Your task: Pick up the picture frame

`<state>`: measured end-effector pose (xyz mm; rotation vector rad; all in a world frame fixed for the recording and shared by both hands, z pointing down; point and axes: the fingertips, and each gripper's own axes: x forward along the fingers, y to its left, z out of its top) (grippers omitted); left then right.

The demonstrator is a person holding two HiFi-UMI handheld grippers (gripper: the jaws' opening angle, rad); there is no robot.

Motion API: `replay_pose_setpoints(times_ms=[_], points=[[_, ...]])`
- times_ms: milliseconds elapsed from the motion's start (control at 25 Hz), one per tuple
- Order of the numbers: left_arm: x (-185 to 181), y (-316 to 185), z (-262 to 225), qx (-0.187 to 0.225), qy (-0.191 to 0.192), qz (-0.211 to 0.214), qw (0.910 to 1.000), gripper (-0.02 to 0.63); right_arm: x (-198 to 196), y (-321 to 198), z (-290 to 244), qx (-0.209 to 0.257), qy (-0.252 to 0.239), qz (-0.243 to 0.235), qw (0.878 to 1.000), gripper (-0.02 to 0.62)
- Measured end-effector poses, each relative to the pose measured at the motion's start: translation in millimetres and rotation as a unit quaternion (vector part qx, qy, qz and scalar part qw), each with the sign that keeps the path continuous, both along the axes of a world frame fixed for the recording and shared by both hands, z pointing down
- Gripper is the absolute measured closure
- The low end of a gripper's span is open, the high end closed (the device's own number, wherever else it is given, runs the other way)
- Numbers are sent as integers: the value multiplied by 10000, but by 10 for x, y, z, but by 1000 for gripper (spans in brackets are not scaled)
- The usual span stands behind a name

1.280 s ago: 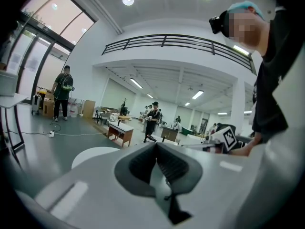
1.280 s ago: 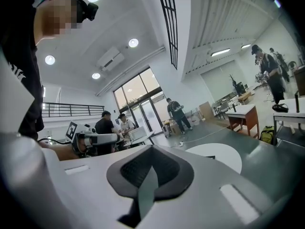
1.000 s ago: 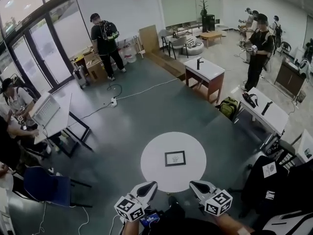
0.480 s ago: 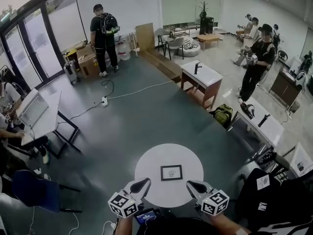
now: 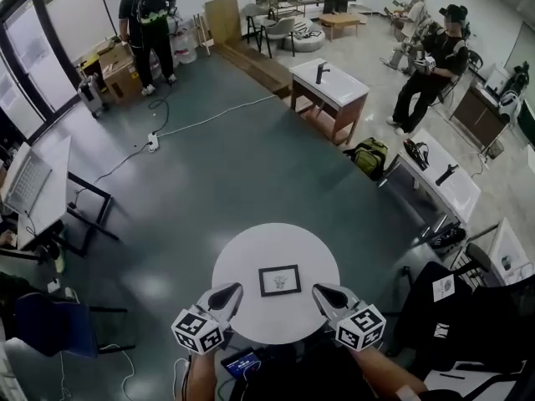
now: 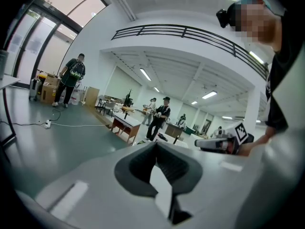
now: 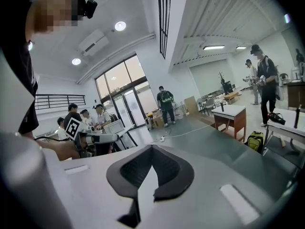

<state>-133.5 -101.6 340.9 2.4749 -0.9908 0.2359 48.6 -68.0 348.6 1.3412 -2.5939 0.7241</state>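
Grey floor: a white cable [image 5: 219,114] runs to a power strip [image 5: 153,140]; a green backpack [image 5: 369,156] lies near a wood-legged white table [image 5: 330,88]. One person [image 5: 147,11] stands by cardboard boxes [image 5: 113,72], another [image 5: 426,73] at far right. Blue chair [image 5: 46,324] at lower left.

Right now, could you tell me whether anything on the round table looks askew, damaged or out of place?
Nothing stands out. The picture frame lies flat near the middle of the round white table, with no visible damage. The left gripper and right gripper, both shut and empty, sit over the table's near edge.
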Motion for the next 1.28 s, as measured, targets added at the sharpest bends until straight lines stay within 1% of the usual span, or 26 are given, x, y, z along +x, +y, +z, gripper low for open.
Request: replay_pose_setpoints(times_ms=[80,120,200,280,440,640,840,1000,1280], points=[[52,-93,147,-71,-101,-42,9999,603,94,-102,146,-59,31,-21,10000,594],[76,-152,223,-91,-91,-92,9999,603,135,-165,232,-84,50,-60,9999,594],[139,-342,379,-96,38,-218,9997,603,222,-371,436,-86,107,-144,9998,592],[189,-507,597,-147,75,-338,9993,603,296,-557,711,-130,155,-203,9996,586],[154,-537,1138,-525,-28,-524,9972,595,287,-629,1302,-593,150,-290,9977,577],[160,-685,1821,-943,-213,-580,9936,571,214,-827,1928,-982,56,-332,9946,541],[253,-741,2373,-1214,-314,-523,9907,538,154,-923,2461,-1293,14,-384,9909,508],[327,-682,2723,-1451,-399,-511,9873,517,146,-895,2838,-1553,59,-395,9871,473],[350,-560,3219,-1850,-549,-592,9794,491,134,-769,3357,-2081,254,-339,9772,451]])
